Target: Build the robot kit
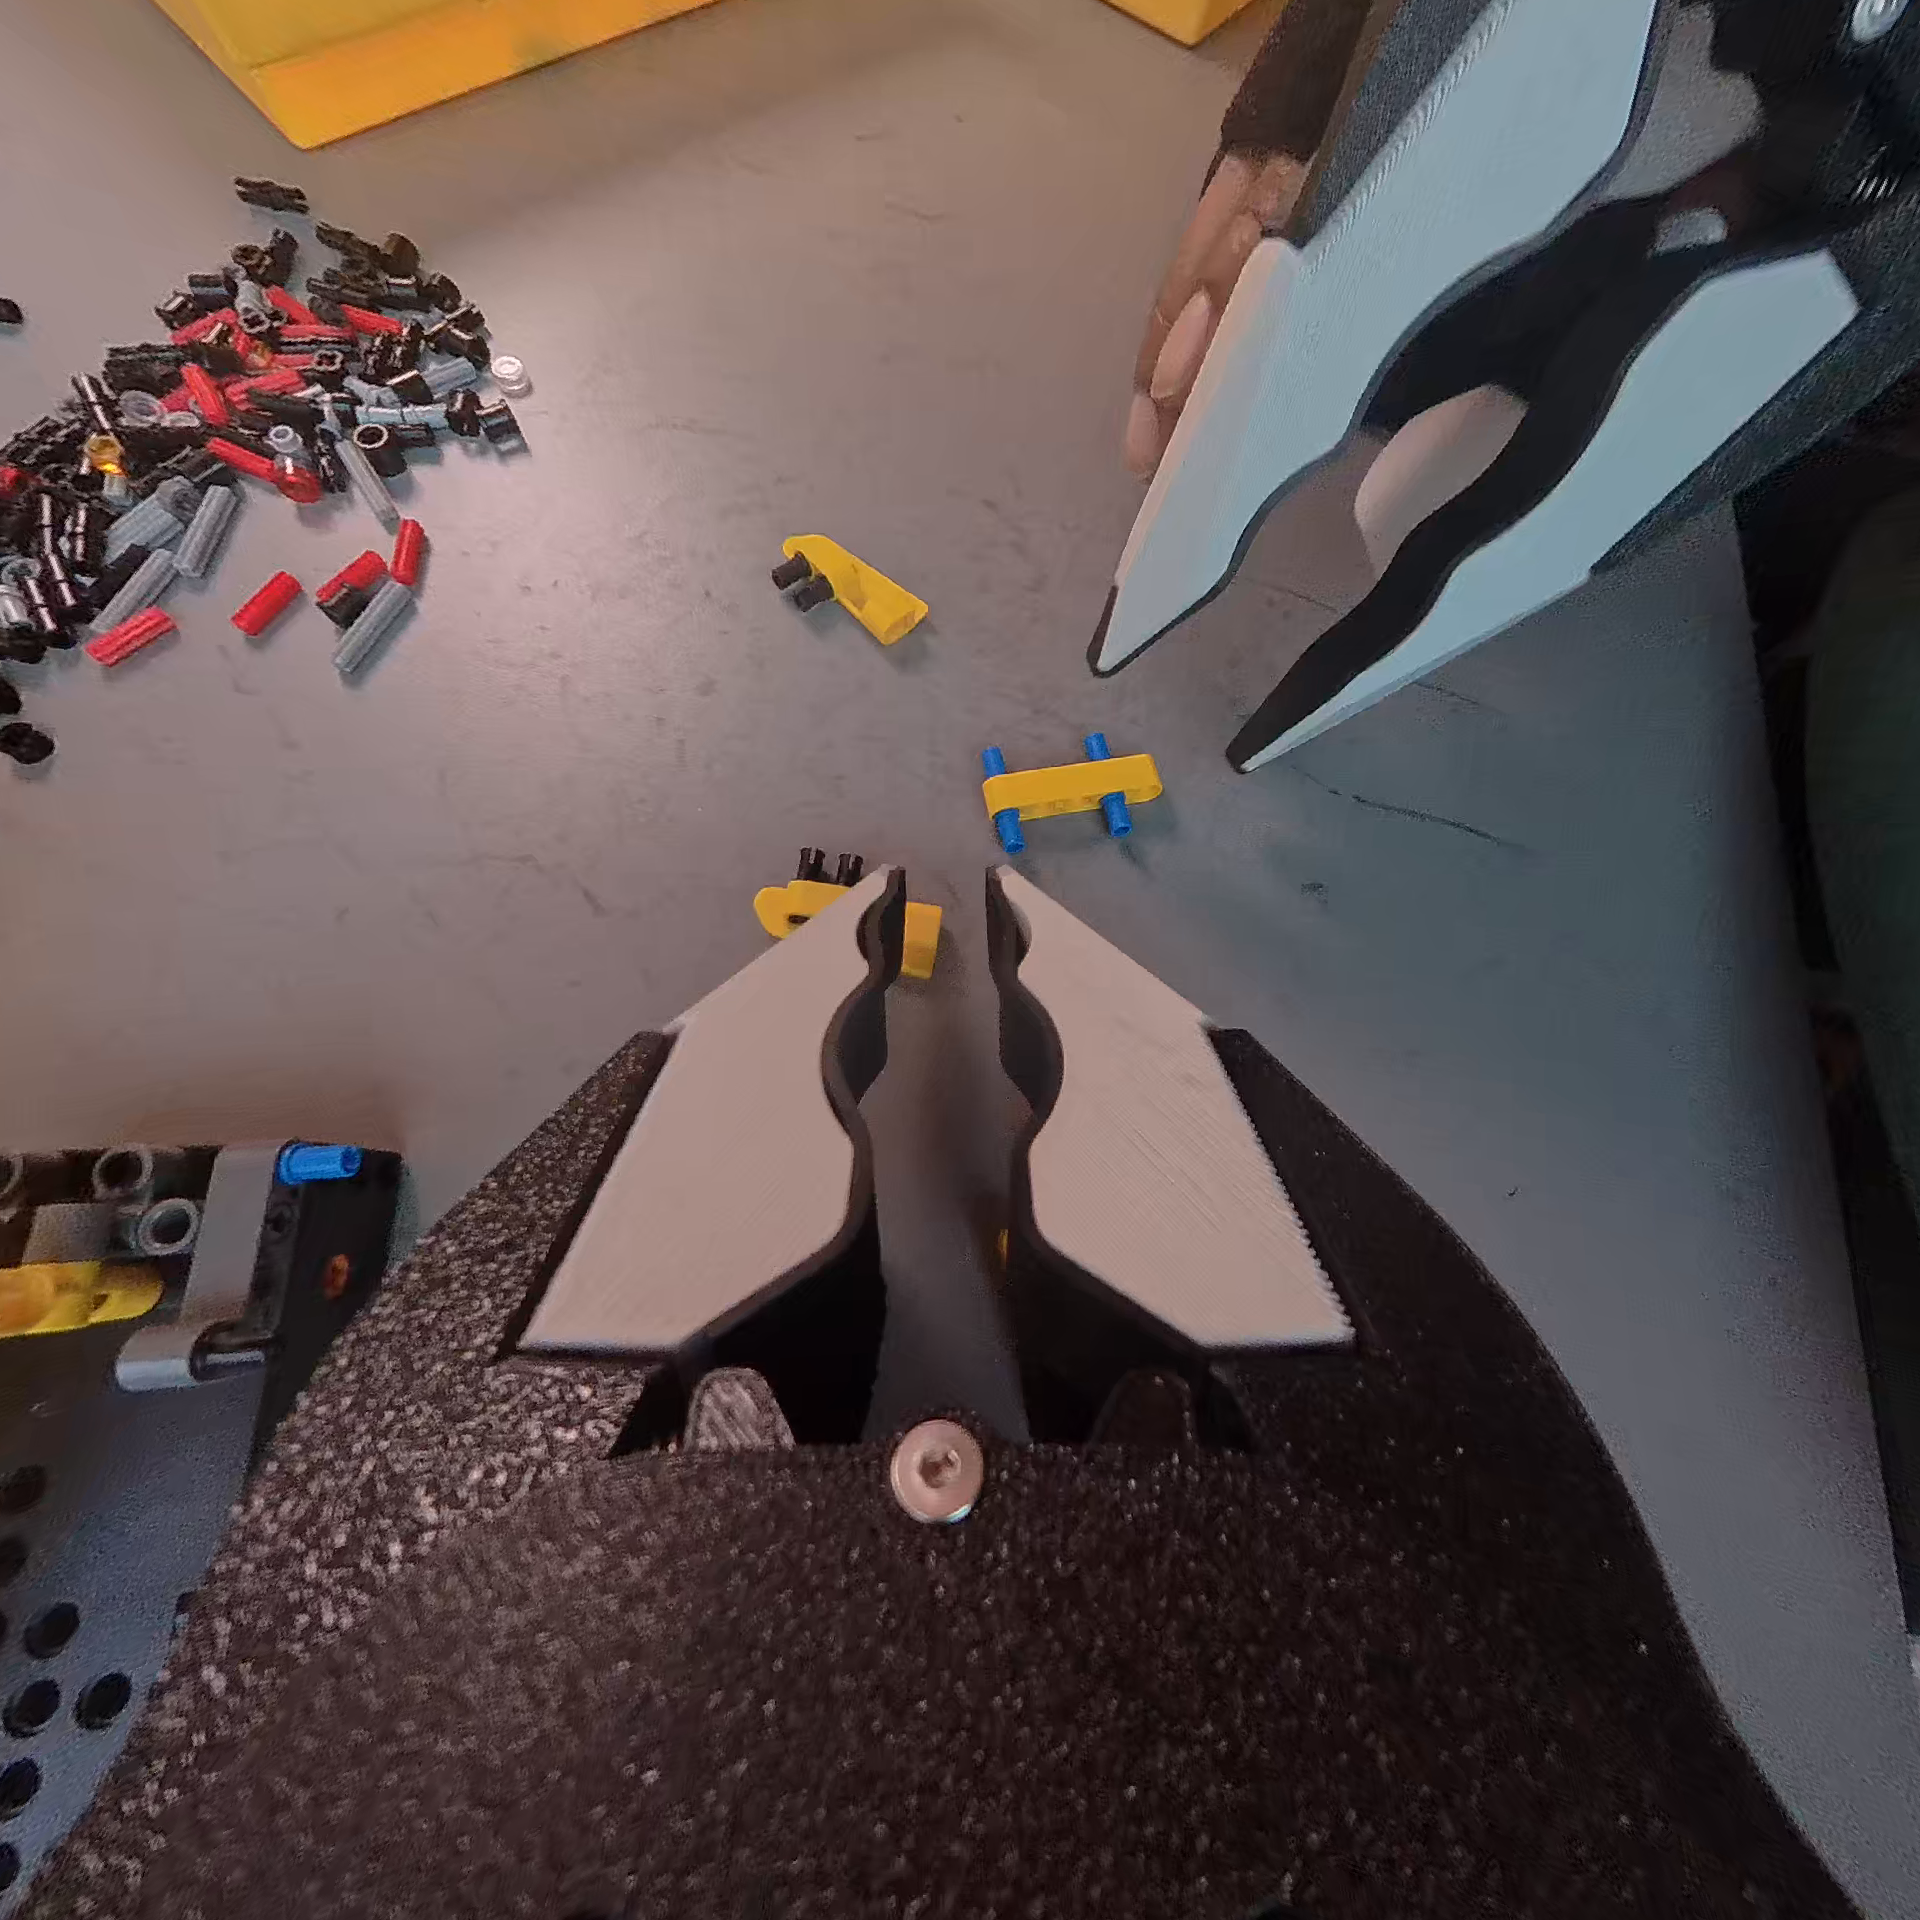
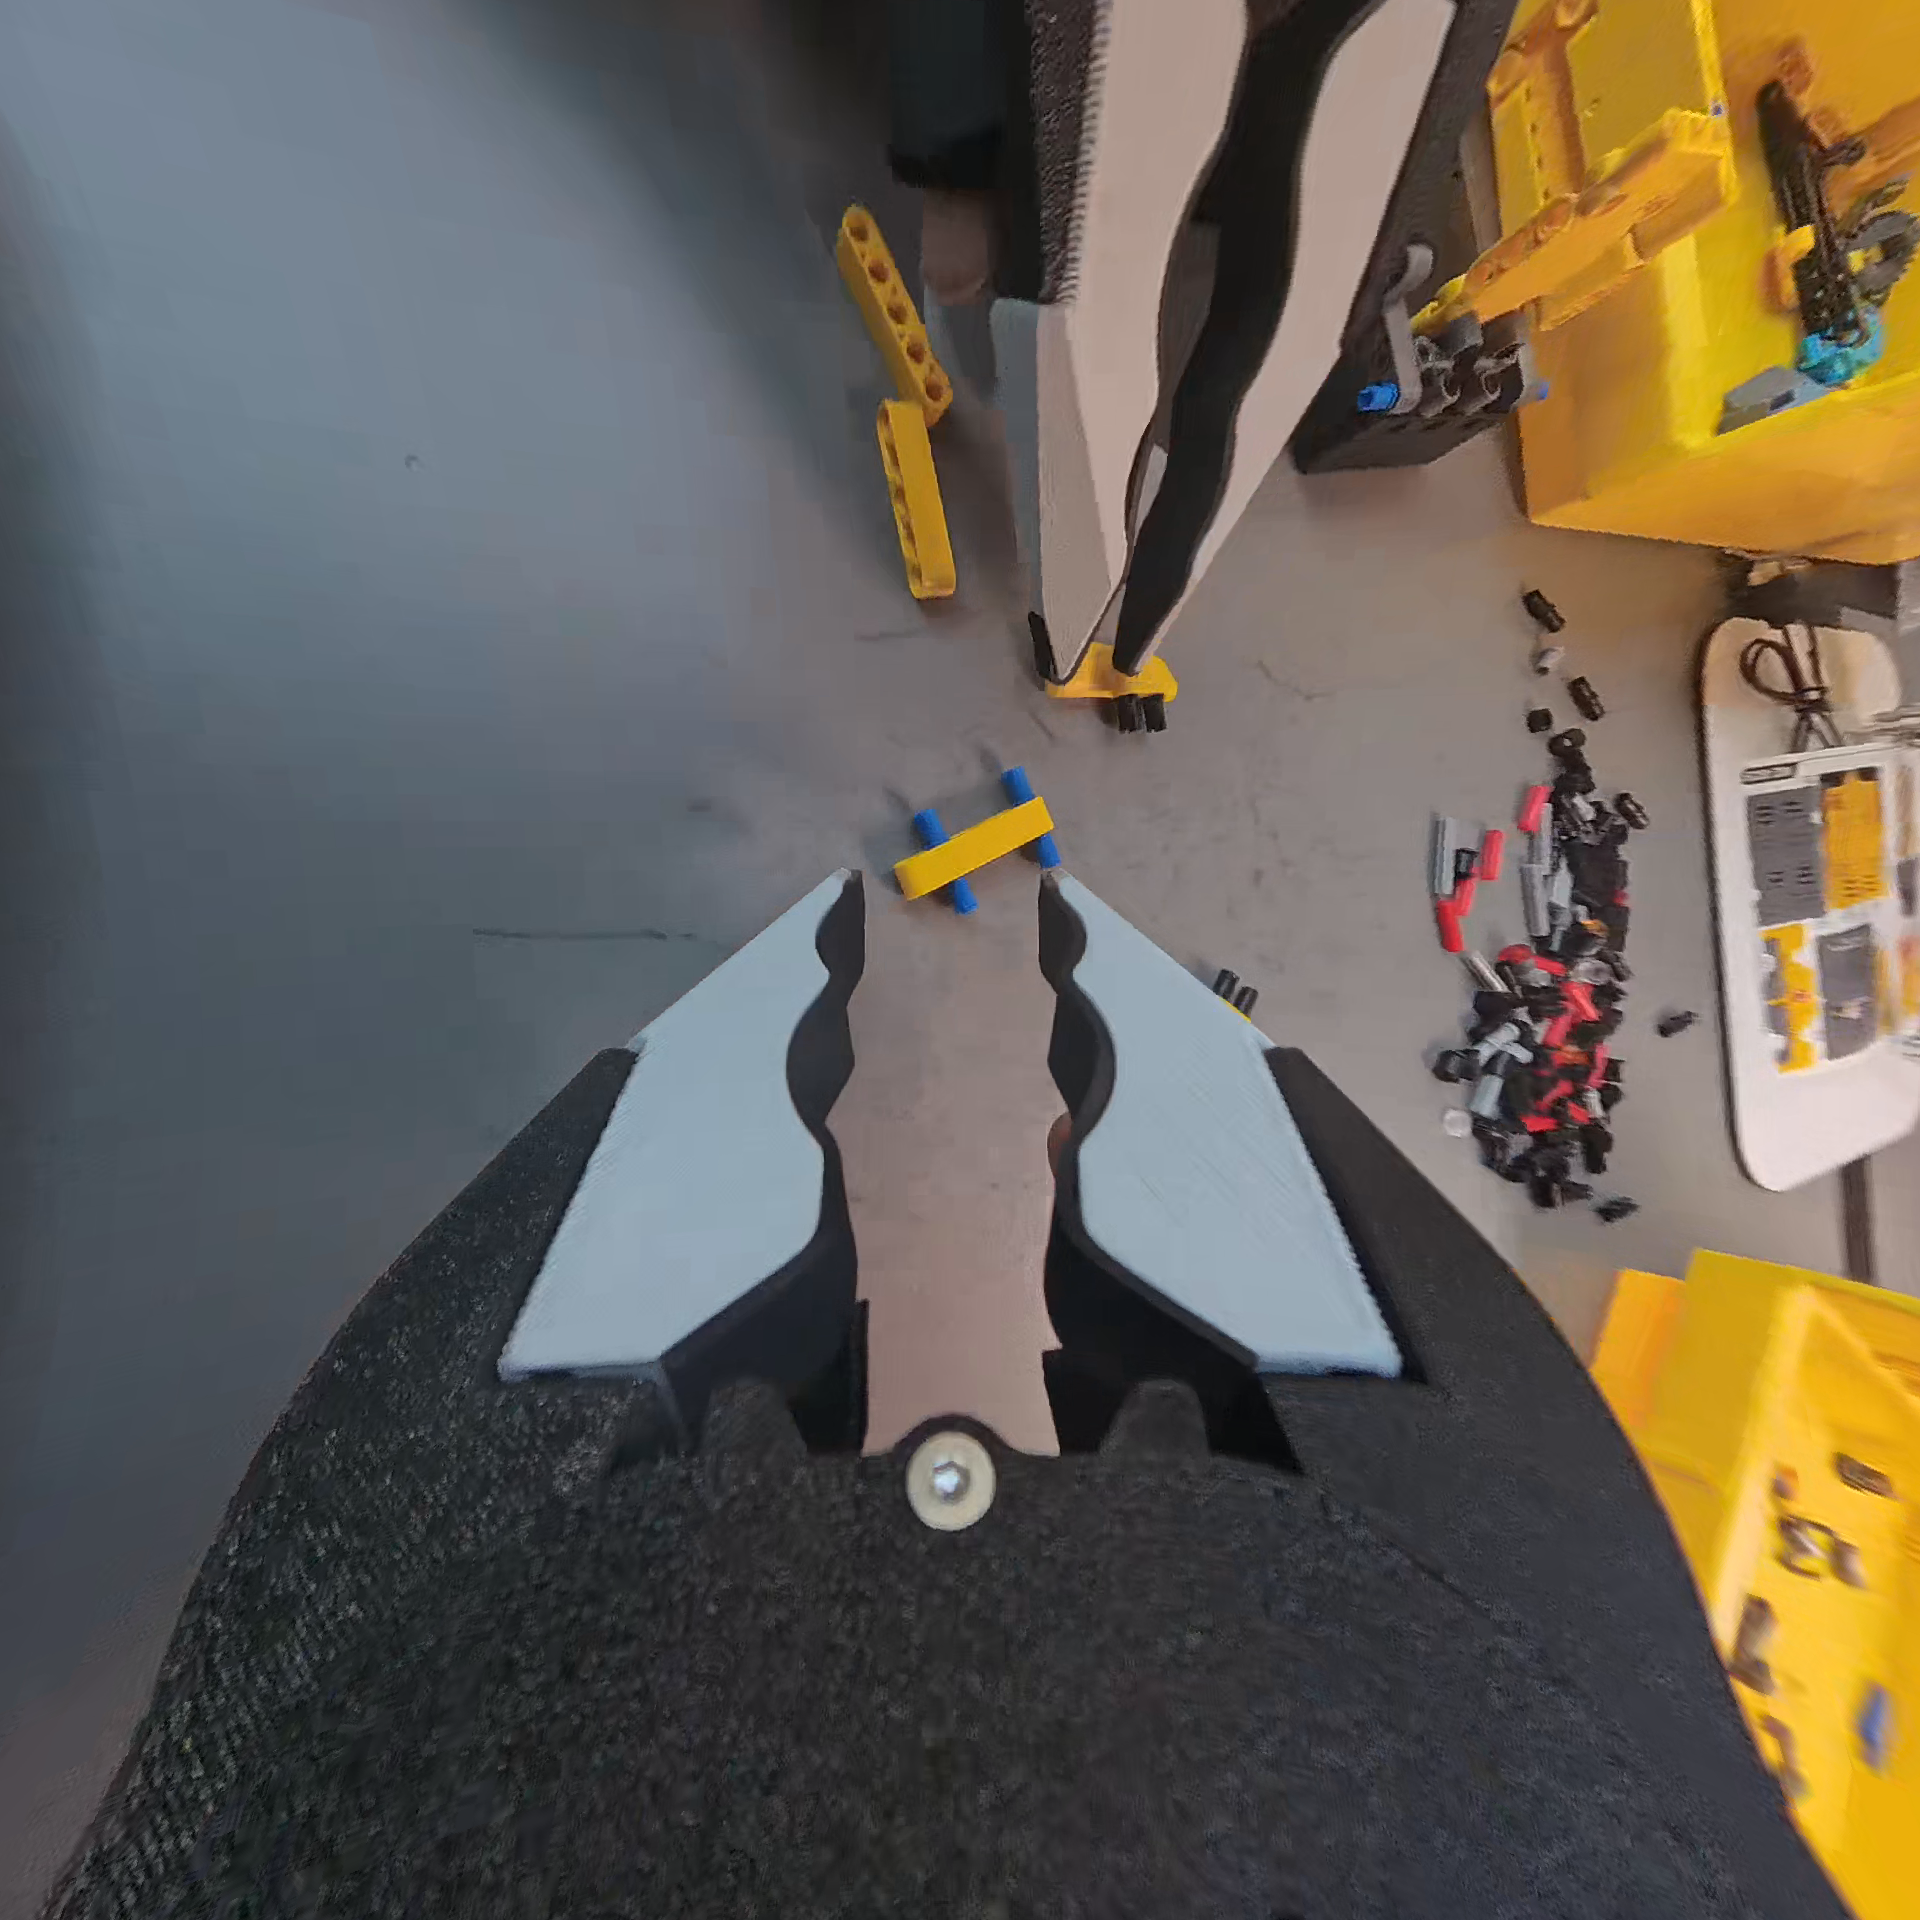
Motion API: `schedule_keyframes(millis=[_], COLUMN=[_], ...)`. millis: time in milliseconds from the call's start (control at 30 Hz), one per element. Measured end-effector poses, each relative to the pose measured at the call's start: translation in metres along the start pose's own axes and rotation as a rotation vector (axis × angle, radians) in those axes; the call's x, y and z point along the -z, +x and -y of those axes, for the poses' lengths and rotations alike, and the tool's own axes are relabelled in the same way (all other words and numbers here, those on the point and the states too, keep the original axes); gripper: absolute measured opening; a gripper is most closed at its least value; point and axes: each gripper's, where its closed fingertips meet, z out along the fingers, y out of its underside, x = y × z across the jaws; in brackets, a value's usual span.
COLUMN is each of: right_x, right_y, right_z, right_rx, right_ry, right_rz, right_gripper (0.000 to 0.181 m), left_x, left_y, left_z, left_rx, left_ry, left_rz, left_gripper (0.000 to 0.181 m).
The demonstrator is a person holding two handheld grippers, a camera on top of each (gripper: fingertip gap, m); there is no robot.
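Left gripper point(image 1: 943, 878): jaws a little apart, holding nothing; tips over a yellow piece with black pins point(image 1: 920, 935).
Right gripper point(image 2: 951, 883): jaws wide apart, holding nothing; a yellow beam with blue pins point(image 2: 975, 844) lies just before its tips.
Table point(image 1: 623, 779): grey; a pile of small black, red and grey parts point(image 1: 239, 416) lies well apart.
Writing: none readable; a printed sheet point(image 2: 1829, 894) lies beyond the pile.

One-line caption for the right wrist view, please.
Open right tool hovers just short of a yellow bar with blue pegs on a grey table.

grey table point(image 1: 623, 831), yellow beams point(image 2: 914, 499), connector pile point(image 1: 229, 416)
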Motion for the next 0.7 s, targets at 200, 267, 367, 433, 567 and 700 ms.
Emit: schedule_keyframes(millis=[200, 267, 367, 433, 567, 700], right_x=[0.003, -0.003, -0.01, -0.011, -0.002, -0.009], right_y=[0.004, 0.004, -0.004, -0.008, 0.012, 0.054], right_z=[-0.006, -0.003, 0.002, 0.01, 0.017, -0.011], right_rx=[-0.138, -0.153, -0.151, -0.149, -0.199, -0.276], right_ry=[0.118, 0.128, 0.127, 0.163, 0.26, 0.225], right_rz=[0.188, 0.212, 0.261, 0.286, 0.252, 0.093], right_gripper=[0.028, 0.023, 0.021, 0.021, 0.022, 0.023], left_x=[0.014, 0.015, 0.011, 0.008, 0.003, -0.004], left_y=[-0.015, -0.017, -0.014, -0.011, -0.008, -0.013], left_z=[-0.004, -0.008, -0.01, -0.012, -0.011, -0.012], left_rx=[0.006, 0.0, 0.008, -0.007, -0.028, -0.045], left_ry=[-0.016, -0.032, -0.037, -0.049, -0.048, -0.075], left_rz=[0.049, 0.057, 0.034, 0.024, 0.033, 0.075], left_gripper=[0.014, 0.014, 0.014, 0.015, 0.023, 0.029])
